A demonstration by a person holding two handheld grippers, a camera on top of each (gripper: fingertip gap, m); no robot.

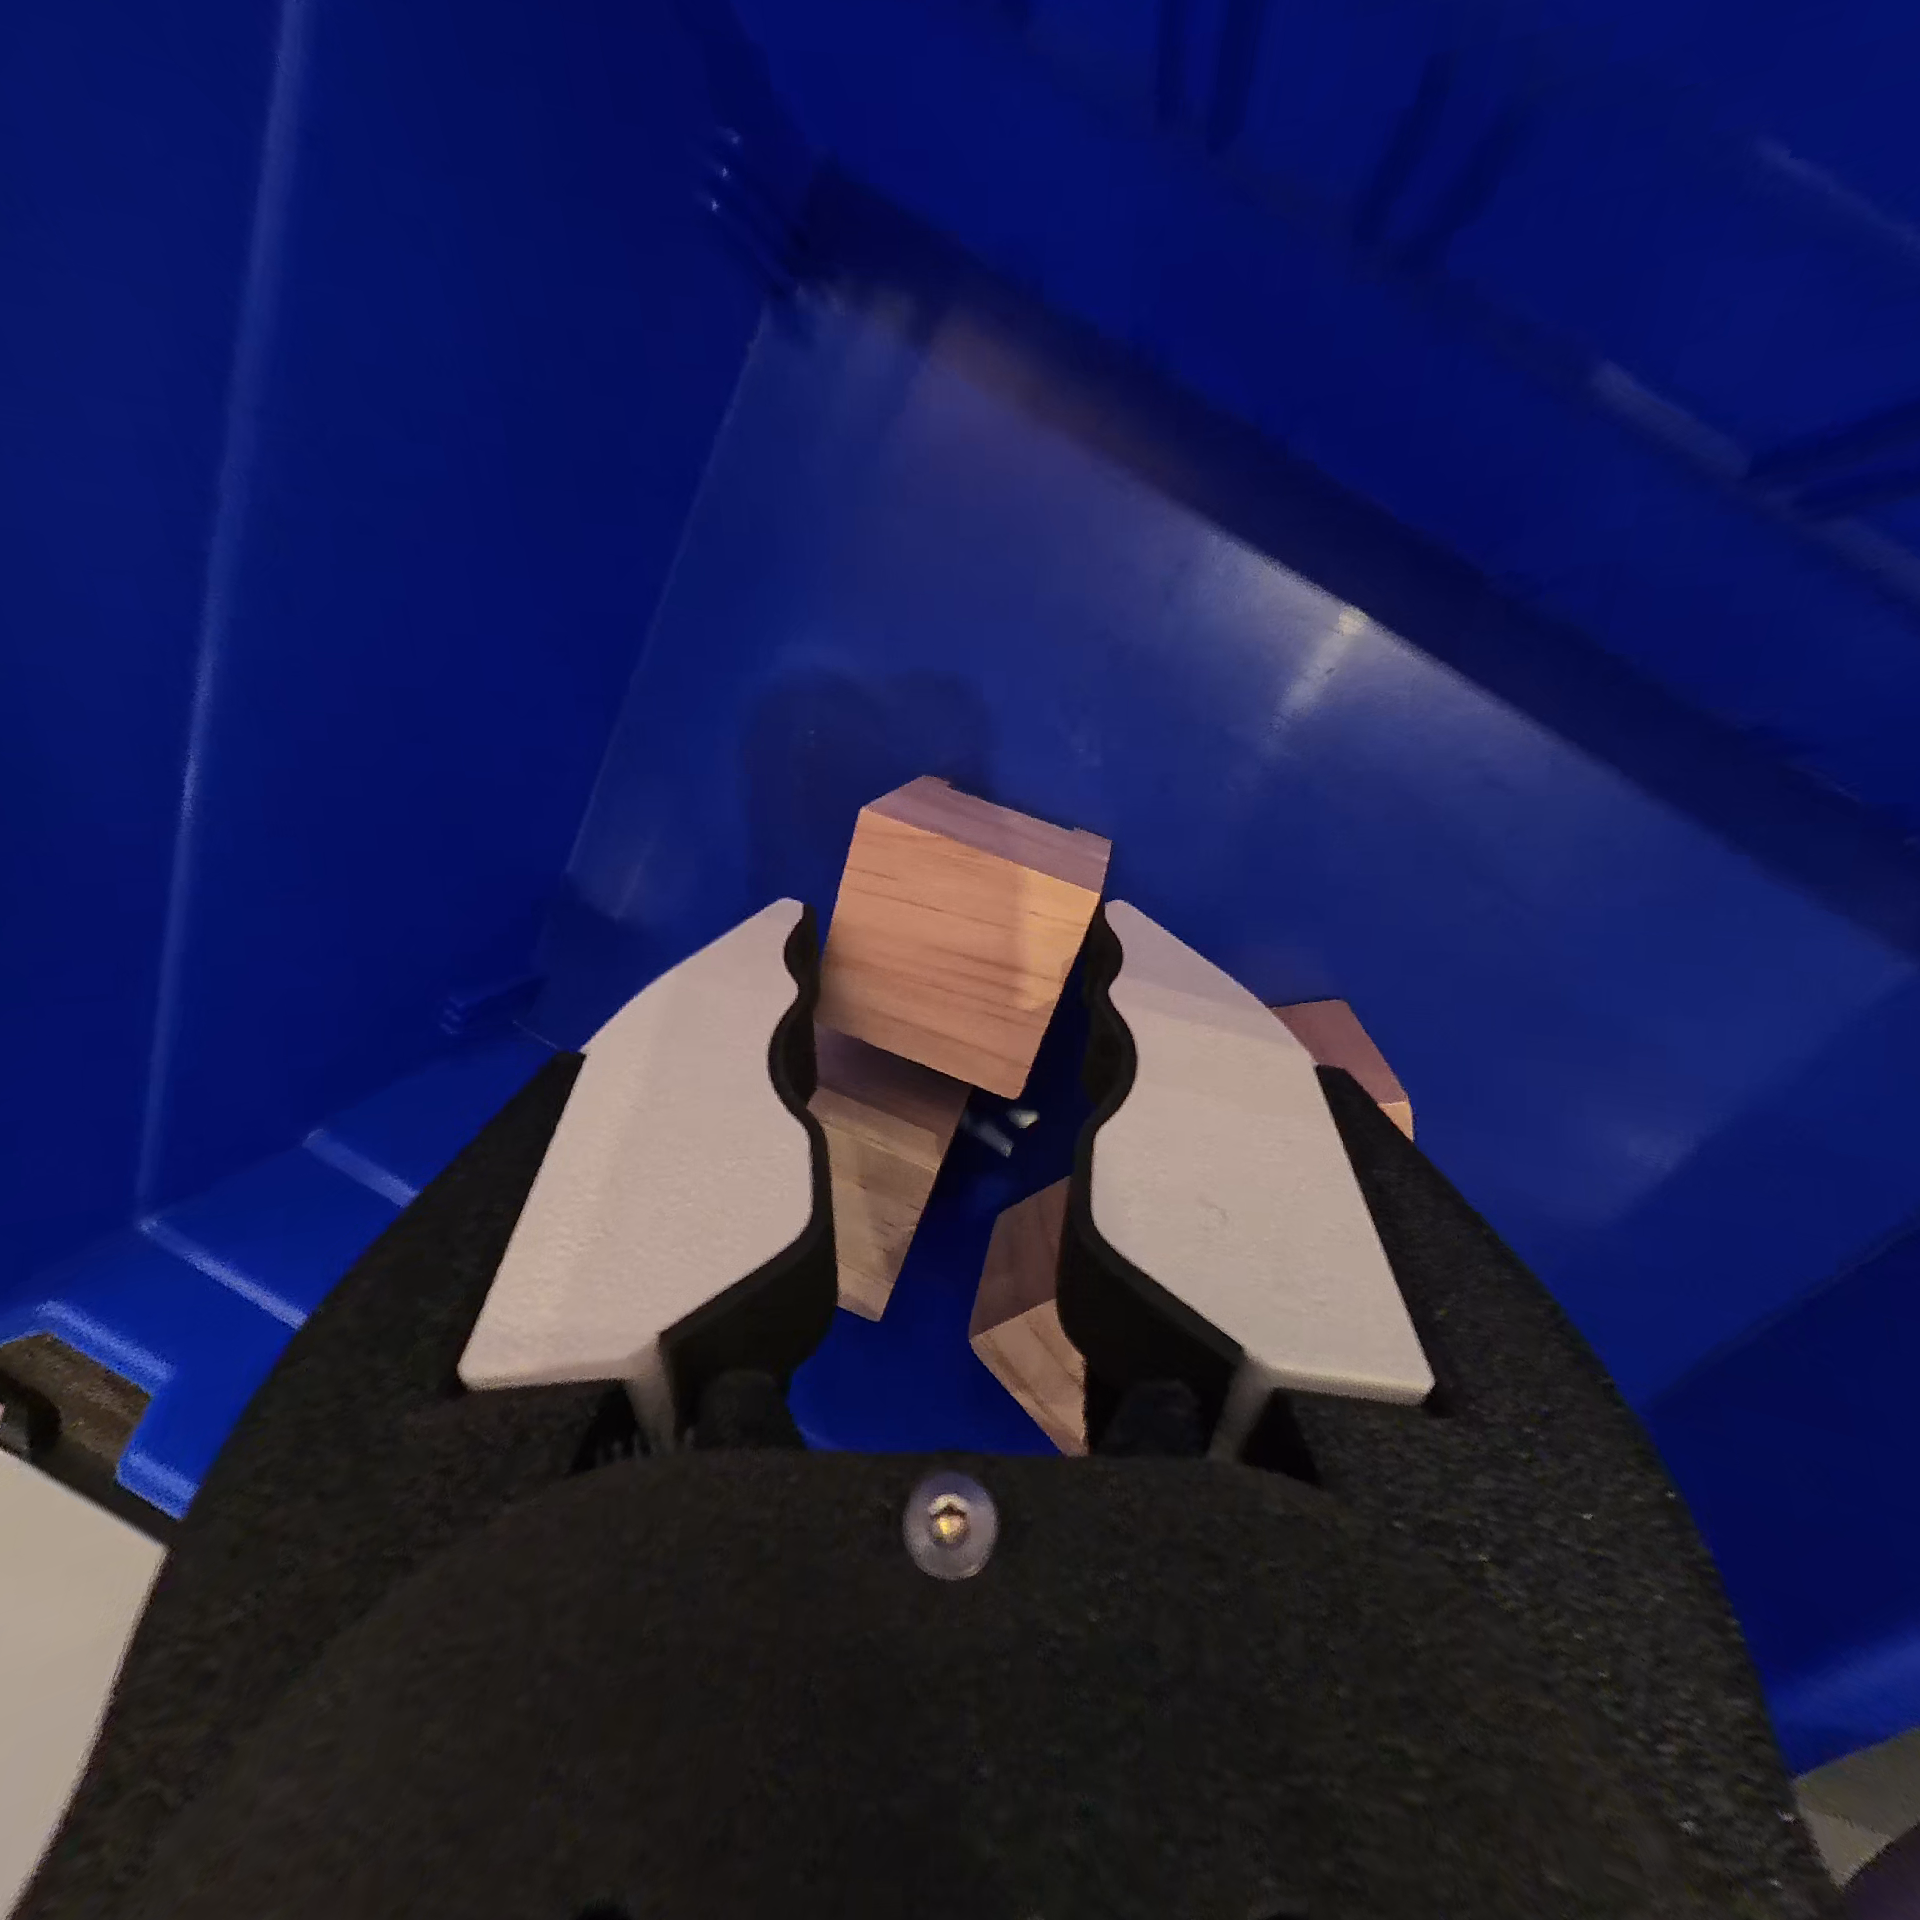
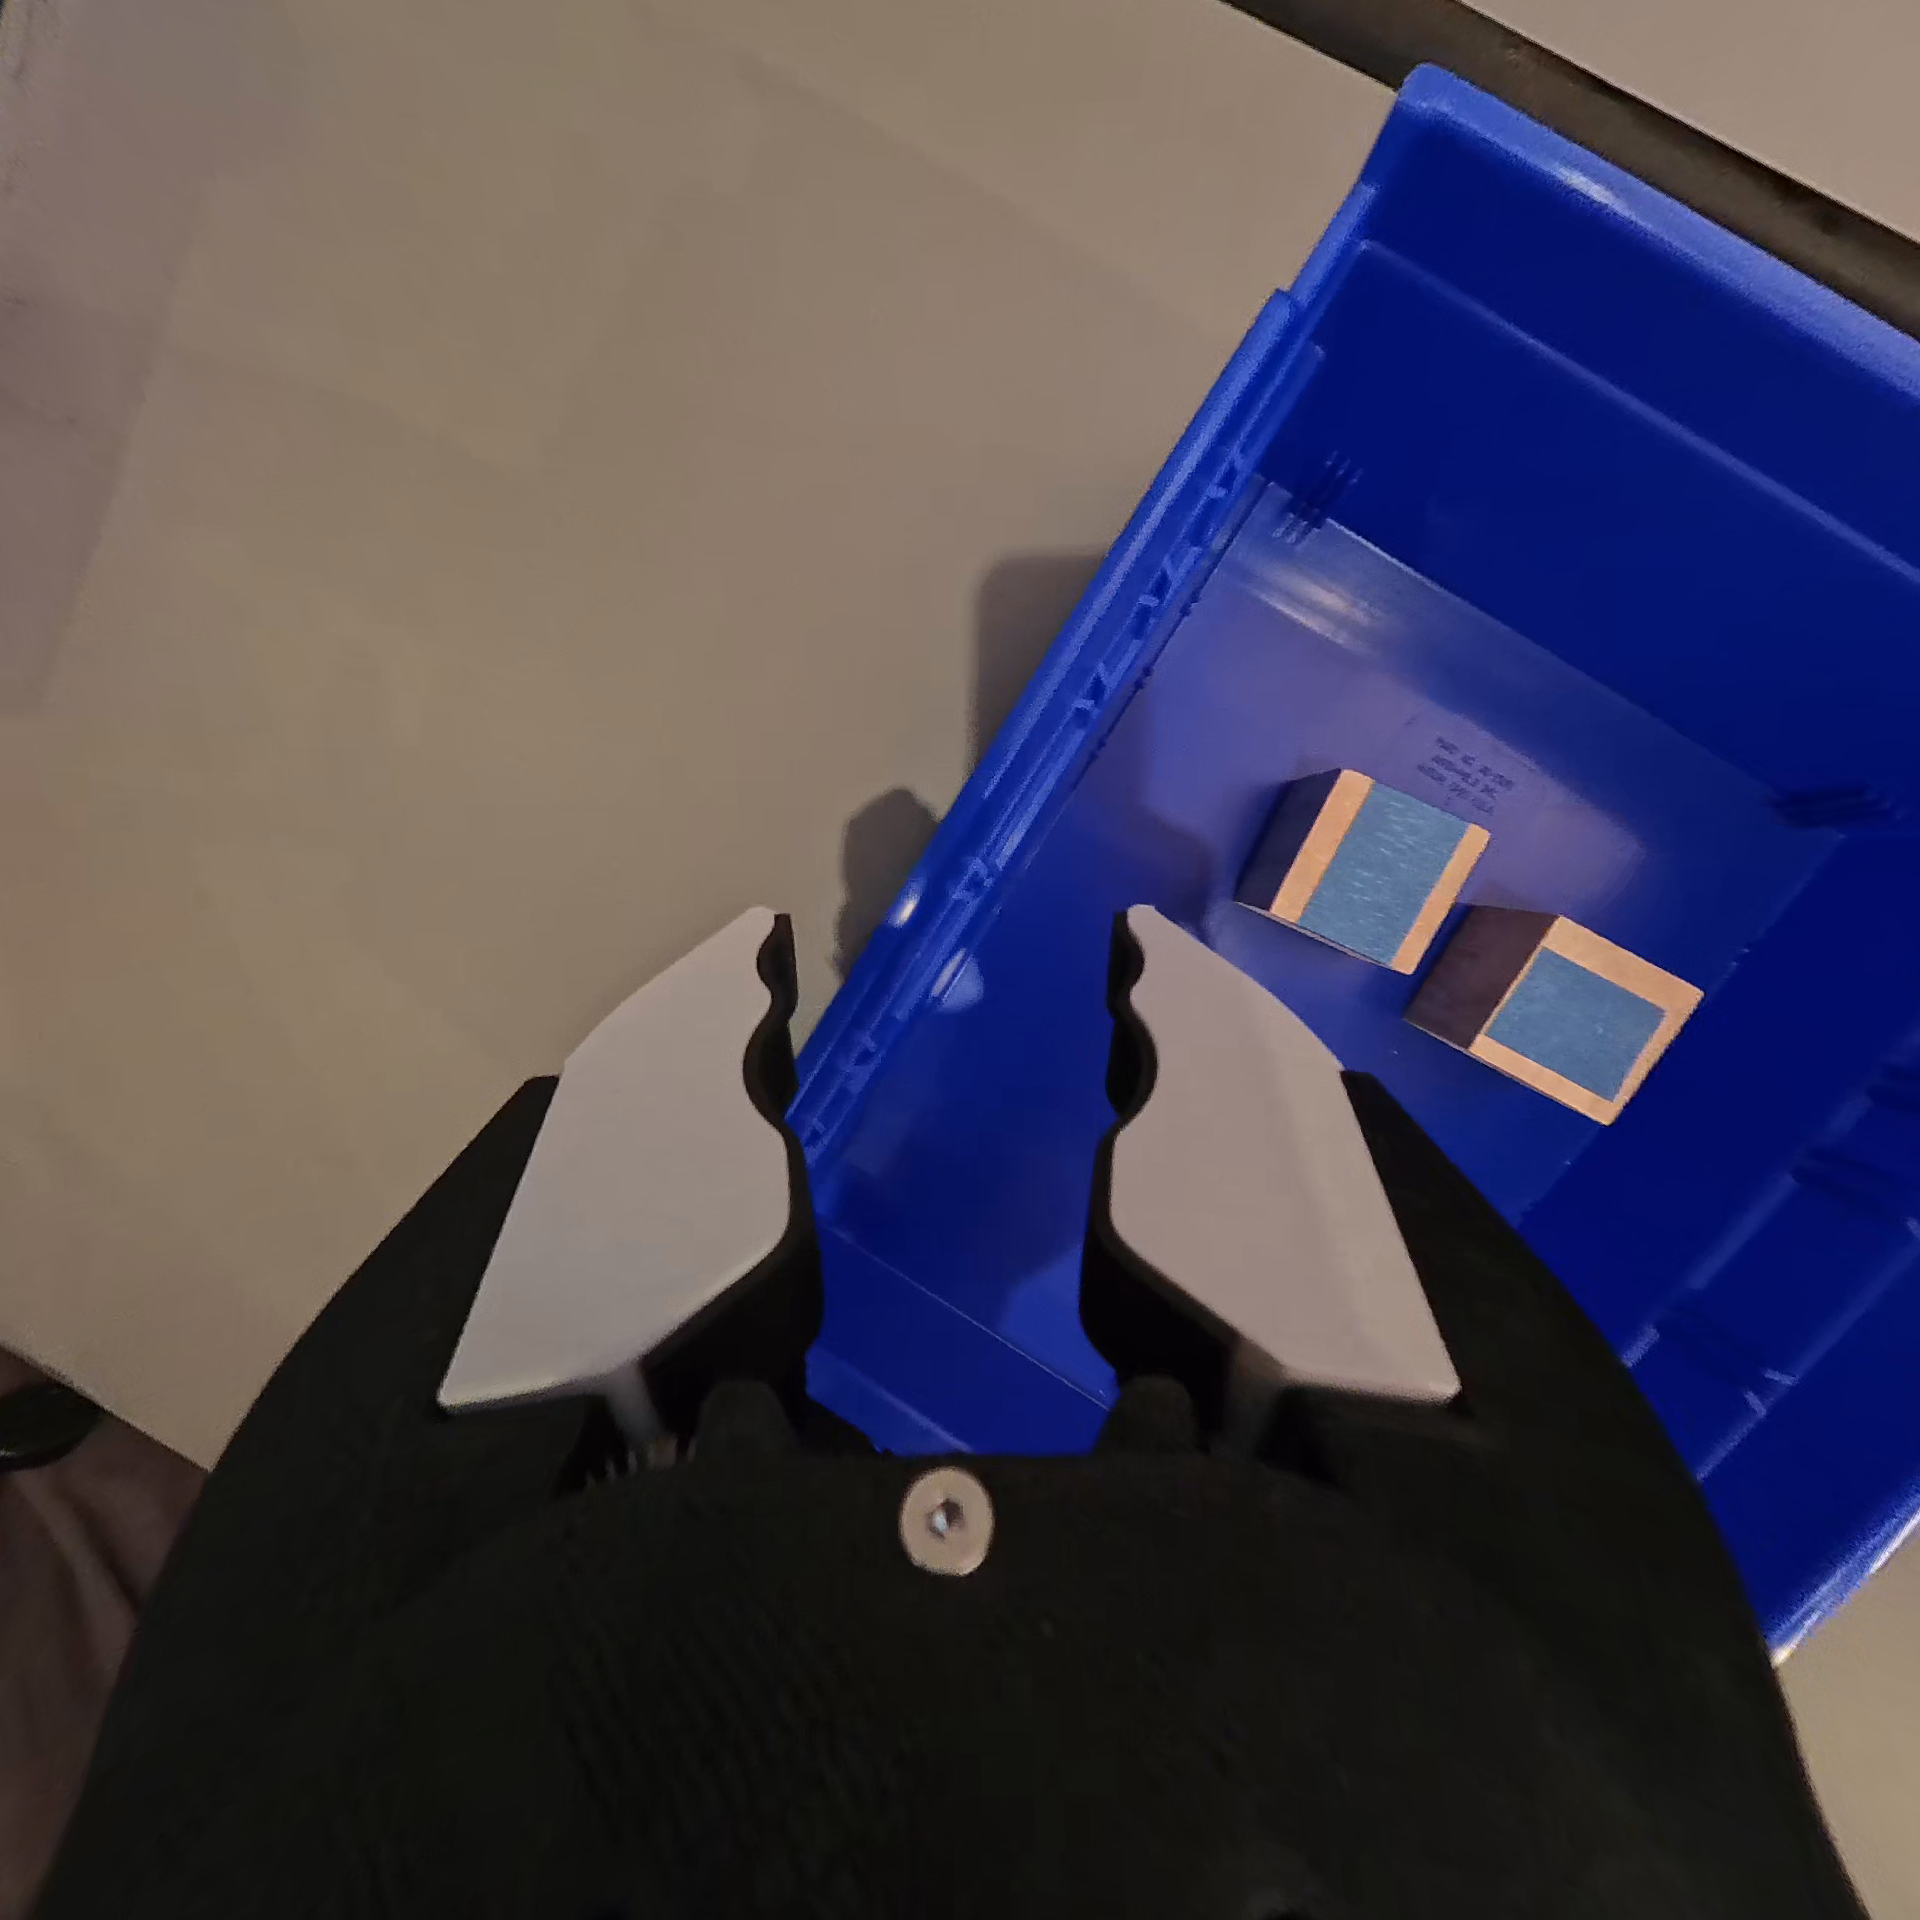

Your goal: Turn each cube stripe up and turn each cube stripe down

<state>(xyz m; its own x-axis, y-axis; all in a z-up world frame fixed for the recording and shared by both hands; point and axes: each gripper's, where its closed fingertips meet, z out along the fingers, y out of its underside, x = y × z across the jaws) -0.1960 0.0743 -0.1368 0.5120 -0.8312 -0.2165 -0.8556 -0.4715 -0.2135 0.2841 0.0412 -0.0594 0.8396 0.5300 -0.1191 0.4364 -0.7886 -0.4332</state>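
In the left wrist view my left gripper (image 1: 954, 940) is shut on a plain-faced wooden cube (image 1: 951, 956), held tilted inside a blue bin (image 1: 416, 520). No stripe shows on its visible faces. Three more wooden cubes lie below it: one behind the left finger (image 1: 868, 1205), one by the right finger (image 1: 1023, 1309), one partly hidden at the right (image 1: 1356, 1060). In the right wrist view my right gripper (image 2: 951, 935) is open and empty over the near rim of a blue bin (image 2: 1039, 779). Two cubes (image 2: 1361, 878) (image 2: 1564, 1023) sit side by side on its floor, blue stripes up.
The blue bin in the right wrist view stands on a pale grey table (image 2: 416, 520), with the table's dark edge (image 2: 1714, 135) at the far right. In the left wrist view the bin's walls rise close on the left and behind the cubes.
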